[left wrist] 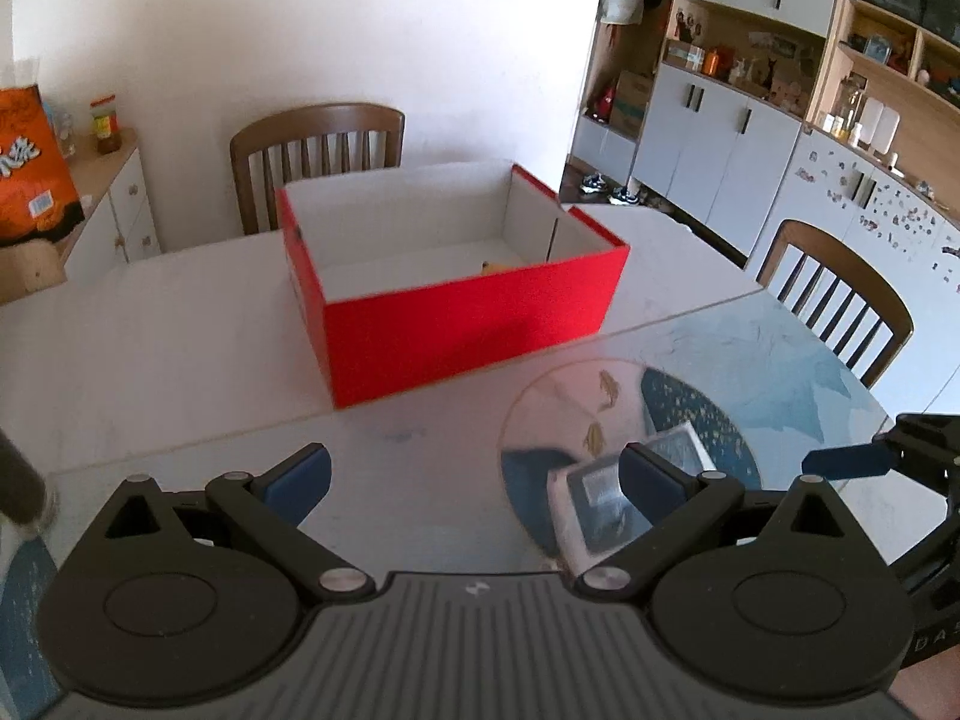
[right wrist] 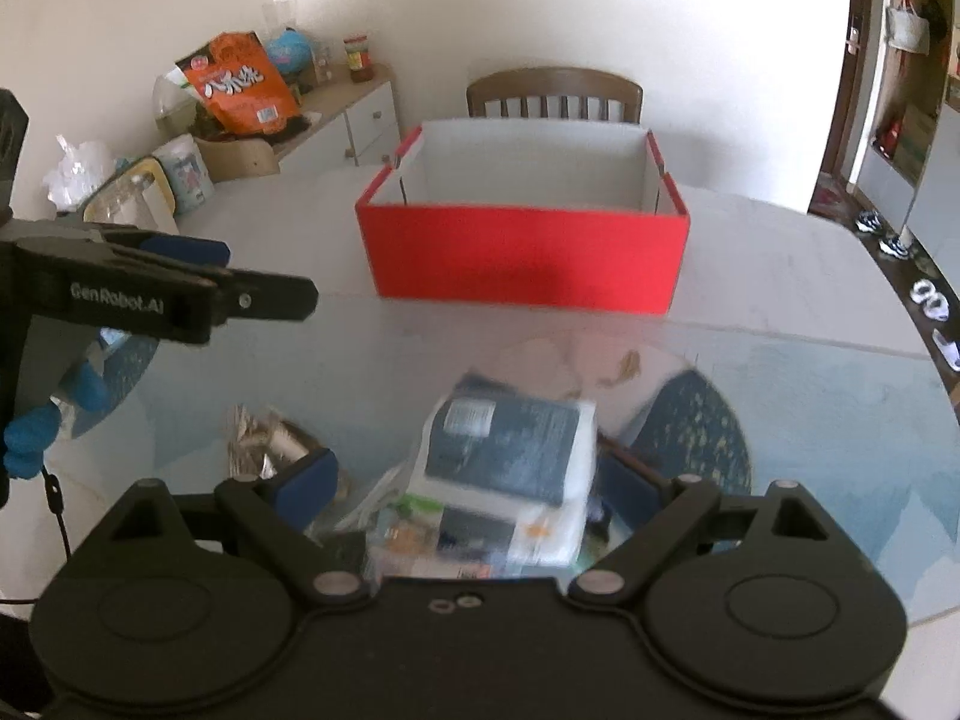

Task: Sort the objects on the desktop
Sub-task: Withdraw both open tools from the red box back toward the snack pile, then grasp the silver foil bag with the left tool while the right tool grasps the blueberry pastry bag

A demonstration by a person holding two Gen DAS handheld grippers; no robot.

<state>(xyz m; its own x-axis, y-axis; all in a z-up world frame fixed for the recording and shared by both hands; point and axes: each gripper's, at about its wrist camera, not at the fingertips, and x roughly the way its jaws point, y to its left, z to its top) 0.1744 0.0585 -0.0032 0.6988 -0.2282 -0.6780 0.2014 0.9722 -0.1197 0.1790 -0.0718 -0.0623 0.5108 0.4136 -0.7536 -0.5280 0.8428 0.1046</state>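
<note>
An open red box point(left wrist: 462, 306) with a white inside stands on the table; a small yellow thing point(left wrist: 489, 267) lies in it. The box also shows in the right wrist view point(right wrist: 528, 258). My left gripper point(left wrist: 474, 480) is open and empty above the glass table top. A dark-and-white packet point(left wrist: 606, 501) lies by its right finger. My right gripper point(right wrist: 465, 483) is open, its fingers either side of a dark-and-white packet point(right wrist: 510, 444) on a pile of packets point(right wrist: 480, 534). A crumpled foil wrapper point(right wrist: 264, 438) lies left of it. The right gripper shows in the left view point(left wrist: 852, 459).
Wooden chairs point(left wrist: 318, 150) point(left wrist: 840, 294) stand at the table's far side and right. A sideboard point(right wrist: 336, 114) at the left carries an orange snack bag point(right wrist: 240, 81) and jars. The left gripper point(right wrist: 180, 294) crosses the right view at the left. Cabinets point(left wrist: 720, 138) line the right wall.
</note>
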